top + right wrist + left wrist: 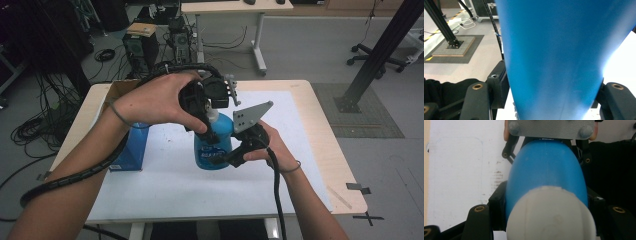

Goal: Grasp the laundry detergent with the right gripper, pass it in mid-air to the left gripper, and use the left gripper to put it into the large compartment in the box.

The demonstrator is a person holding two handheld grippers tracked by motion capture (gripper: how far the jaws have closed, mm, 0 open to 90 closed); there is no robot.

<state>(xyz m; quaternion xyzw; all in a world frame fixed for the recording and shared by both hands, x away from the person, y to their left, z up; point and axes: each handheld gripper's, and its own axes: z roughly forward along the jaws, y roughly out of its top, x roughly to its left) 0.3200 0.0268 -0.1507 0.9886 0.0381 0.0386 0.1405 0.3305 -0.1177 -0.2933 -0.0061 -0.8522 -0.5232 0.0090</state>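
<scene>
Both grippers hold the blue bottle point(214, 142) upright.
Right gripper point(239, 152) pinches its body; left gripper point(212, 125) closes round the neck below the white cap point(551, 216), likely to unscrew it.

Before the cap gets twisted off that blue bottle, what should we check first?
1. Right hand-held gripper clamped on the blue bottle: ok, its jaws press both sides of the body in the right gripper view.
2. Left hand-held gripper around the top by the white cap: ok, a jaw sits on each side.
3. Bottle upright on the white mat: ok.
4. Blue box away from the bottle: ok, it stands apart to the left.
5. Cap loose or tight: cannot tell.
6. Cable not caught on the bottle: ok, it trails back along the arm.
</scene>
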